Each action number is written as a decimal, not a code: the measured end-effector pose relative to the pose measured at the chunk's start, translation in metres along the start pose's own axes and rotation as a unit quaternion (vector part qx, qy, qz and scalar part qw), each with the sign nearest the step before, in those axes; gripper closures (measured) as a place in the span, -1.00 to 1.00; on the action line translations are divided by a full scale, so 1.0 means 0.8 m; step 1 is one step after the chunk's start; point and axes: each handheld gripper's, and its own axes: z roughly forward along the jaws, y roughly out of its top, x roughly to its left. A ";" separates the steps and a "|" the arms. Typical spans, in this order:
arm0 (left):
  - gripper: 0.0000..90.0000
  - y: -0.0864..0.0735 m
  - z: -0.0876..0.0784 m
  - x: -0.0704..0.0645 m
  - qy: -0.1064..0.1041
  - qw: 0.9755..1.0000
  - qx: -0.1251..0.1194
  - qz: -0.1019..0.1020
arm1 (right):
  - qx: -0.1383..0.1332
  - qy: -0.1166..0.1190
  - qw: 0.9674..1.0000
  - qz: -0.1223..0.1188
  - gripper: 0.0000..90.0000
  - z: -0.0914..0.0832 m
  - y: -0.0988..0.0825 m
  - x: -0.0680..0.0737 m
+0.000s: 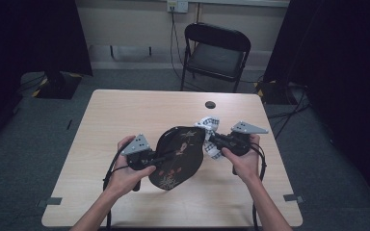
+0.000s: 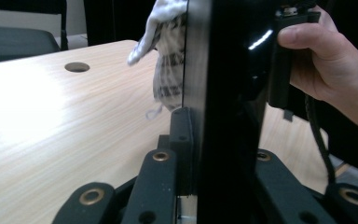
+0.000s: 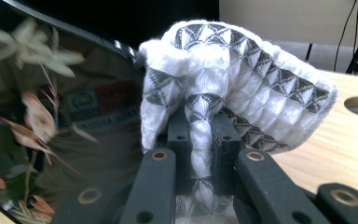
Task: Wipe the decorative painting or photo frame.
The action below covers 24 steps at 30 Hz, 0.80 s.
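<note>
Black lacquered tray (image 1: 178,156) is held tilted above the table (image 1: 125,110), left gripper (image 1: 160,158) clamped on its rim. Right gripper (image 1: 211,140) pinches a white patterned cloth (image 3: 233,88) bunched against the tray's upper edge. Looks like the wiping step. Next: drag the cloth across the glossy face while the left grip steadies it.

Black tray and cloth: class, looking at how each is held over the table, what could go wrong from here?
1. The left gripper clamps the black tray only by its rim, tilted above the table; wiping pressure could probably lever it loose.
2. The right gripper pinches just one fold of the patterned cloth, so it may slip out mid-wipe.
3. If the bunched cloth shifts, the hard fingers might scrape the glossy painted surface.
</note>
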 end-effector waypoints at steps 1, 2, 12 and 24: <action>0.78 0.000 0.000 0.000 0.000 1.000 -0.001 -0.001 | -0.002 0.002 1.000 0.001 0.82 -0.002 0.001 0.000; 0.78 0.000 0.000 0.000 0.000 1.000 0.000 0.000 | 0.000 0.004 1.000 0.004 0.82 -0.002 0.001 -0.001; 0.78 0.000 0.000 -0.001 -0.001 1.000 0.003 0.004 | 0.043 -0.004 0.999 -0.005 0.82 0.016 -0.012 0.000; 0.78 -0.001 0.003 -0.004 0.004 1.000 0.001 0.003 | 0.010 0.002 1.000 -0.002 0.81 -0.001 0.001 -0.003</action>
